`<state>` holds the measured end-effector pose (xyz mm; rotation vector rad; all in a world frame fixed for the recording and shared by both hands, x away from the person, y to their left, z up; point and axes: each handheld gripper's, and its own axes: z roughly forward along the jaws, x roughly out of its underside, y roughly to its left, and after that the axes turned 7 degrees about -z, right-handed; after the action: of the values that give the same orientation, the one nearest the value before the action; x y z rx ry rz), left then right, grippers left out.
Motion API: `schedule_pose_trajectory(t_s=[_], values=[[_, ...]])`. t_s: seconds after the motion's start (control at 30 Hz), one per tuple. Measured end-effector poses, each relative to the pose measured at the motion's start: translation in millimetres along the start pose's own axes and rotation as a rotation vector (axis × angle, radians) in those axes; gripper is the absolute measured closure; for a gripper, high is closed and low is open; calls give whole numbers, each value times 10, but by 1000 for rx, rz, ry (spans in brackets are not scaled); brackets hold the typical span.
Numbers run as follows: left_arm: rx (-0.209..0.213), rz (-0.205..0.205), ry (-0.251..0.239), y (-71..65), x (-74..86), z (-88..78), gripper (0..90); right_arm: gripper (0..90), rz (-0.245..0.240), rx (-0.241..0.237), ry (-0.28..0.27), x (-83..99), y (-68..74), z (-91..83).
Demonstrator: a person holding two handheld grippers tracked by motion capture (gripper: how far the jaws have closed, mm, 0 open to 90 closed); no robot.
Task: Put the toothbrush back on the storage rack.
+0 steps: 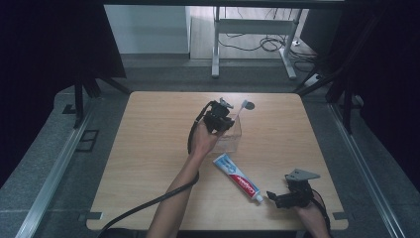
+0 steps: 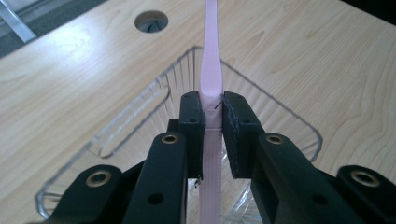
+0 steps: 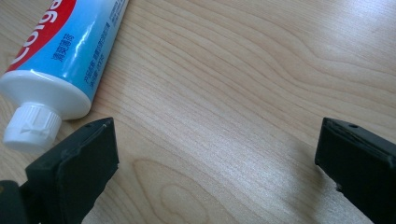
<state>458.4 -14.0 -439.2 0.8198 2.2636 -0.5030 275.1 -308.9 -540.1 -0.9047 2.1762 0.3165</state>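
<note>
My left gripper [image 1: 224, 121] [image 2: 213, 109] is shut on a pale pink toothbrush [image 2: 211, 70] and holds it over a clear plastic box [image 1: 232, 133] [image 2: 275, 100] at the table's middle back. The brush's head [image 1: 243, 104] sticks up past the box's far rim. A blue, white and red toothpaste tube [image 1: 236, 177] [image 3: 70, 51] lies flat on the table, white cap [image 3: 30, 126] toward the front right. My right gripper [image 1: 272, 196] [image 3: 217, 154] rests low by the cap, open, with bare wood between its jaws.
The wooden table [image 1: 148, 148] has a round cable hole [image 1: 249, 105] [image 2: 151, 21] just behind the box. A black cable [image 1: 143, 206] trails off the front edge from the left gripper. Beyond the table stand a metal desk frame [image 1: 252, 29] and loose cables on the floor.
</note>
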Motion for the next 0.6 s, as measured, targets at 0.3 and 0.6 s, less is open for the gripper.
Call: schedule_pose_trajectory(t_s=[0.3,0.6], values=[[-27,25,55,-35,41,69,786,0,2,-2,2,-1,3,3],[-37,48,97,-86,66,146,785,0,-1,-3,5,-1,4,8]])
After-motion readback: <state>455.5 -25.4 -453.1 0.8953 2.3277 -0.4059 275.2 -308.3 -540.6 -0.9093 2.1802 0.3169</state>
